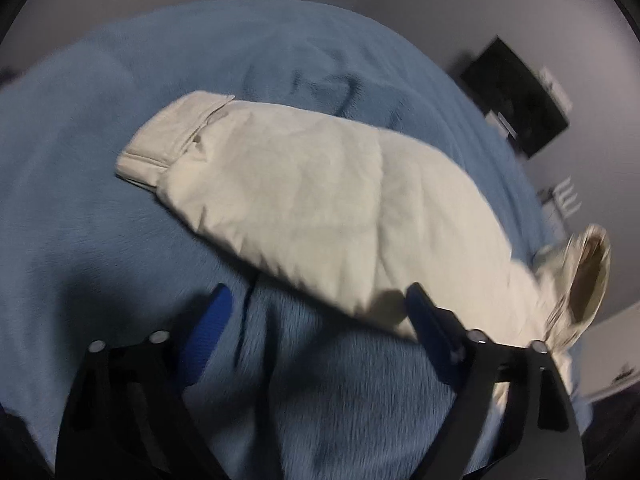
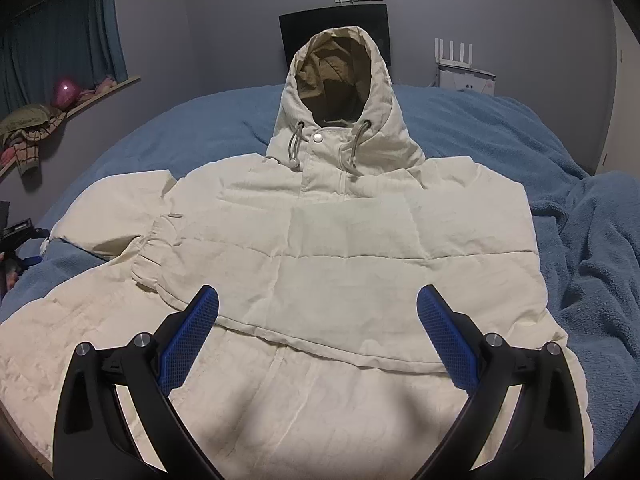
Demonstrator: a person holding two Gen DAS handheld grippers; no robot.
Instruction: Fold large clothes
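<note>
A cream hooded puffer jacket [image 2: 340, 232] lies front up on a blue blanket [image 2: 592, 240]. Its hood [image 2: 340, 76] stands up at the far end, and one sleeve [image 2: 360, 292] is folded across the chest. My right gripper [image 2: 318, 304] is open and empty, just above the jacket's lower front. In the left wrist view the other sleeve [image 1: 320, 200] lies stretched out on the blanket [image 1: 80, 220], cuff [image 1: 160, 144] at the left, with the hood [image 1: 588, 276] at the far right. My left gripper [image 1: 318, 304] is open and empty beside the sleeve's near edge.
A dark screen [image 2: 336, 32] and a white router [image 2: 460, 68] stand against the grey wall behind the bed. A shelf [image 2: 68, 108] at the left holds clothes and a pink balloon below blue curtains [image 2: 60, 40]. Dark objects sit at the bed's left edge [image 2: 16, 236].
</note>
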